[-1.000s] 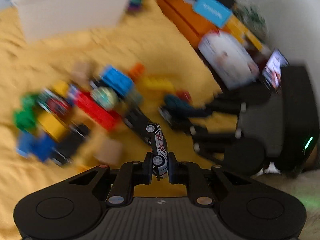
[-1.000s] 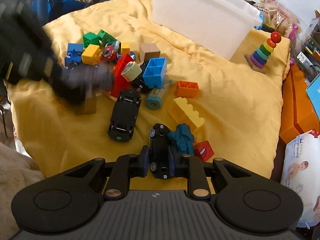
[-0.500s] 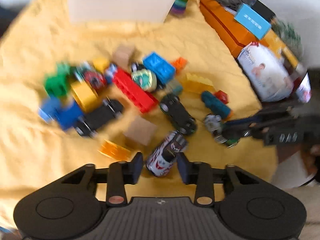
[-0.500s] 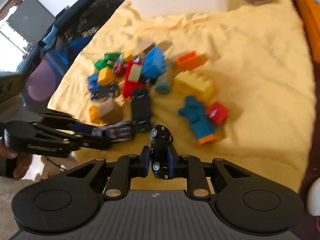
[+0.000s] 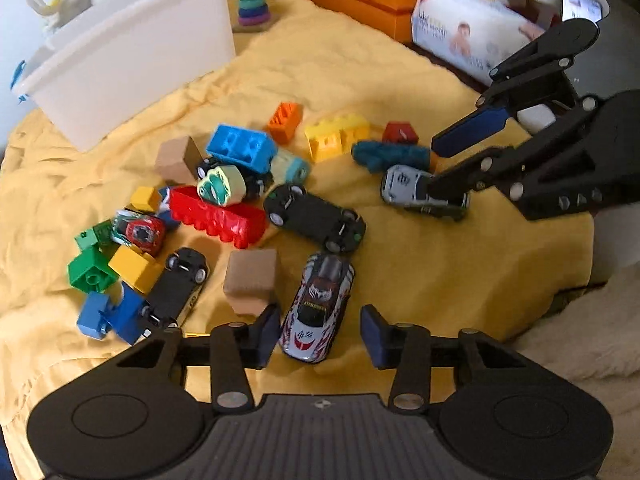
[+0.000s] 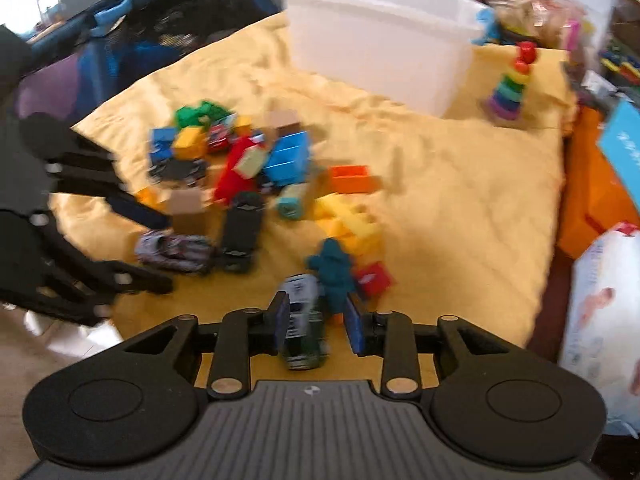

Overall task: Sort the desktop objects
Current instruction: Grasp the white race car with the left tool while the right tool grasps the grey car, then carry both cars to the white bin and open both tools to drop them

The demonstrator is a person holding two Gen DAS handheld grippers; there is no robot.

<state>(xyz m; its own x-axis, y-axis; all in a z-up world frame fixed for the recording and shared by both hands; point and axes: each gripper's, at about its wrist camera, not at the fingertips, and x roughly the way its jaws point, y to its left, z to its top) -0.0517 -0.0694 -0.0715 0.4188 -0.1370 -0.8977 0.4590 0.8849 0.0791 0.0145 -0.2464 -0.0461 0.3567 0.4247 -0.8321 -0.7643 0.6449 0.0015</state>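
- Notably, left tool (image 5: 320, 334) stood spread, pads clear of the white flame-painted toy car (image 5: 318, 308) lying on the yellow cloth (image 5: 460, 280).
- Right tool (image 6: 319, 322) was opening; the silver-and-green toy car (image 6: 302, 324) lay between its pads, on the cloth.

A: Any writing you can make out?

B: Not really. The white racing car (image 5: 316, 312) has a dark strip of lettering on its bonnet, too small to read.

A: And the wipes pack (image 5: 468, 40)?

B: Blue print there, but blurred.
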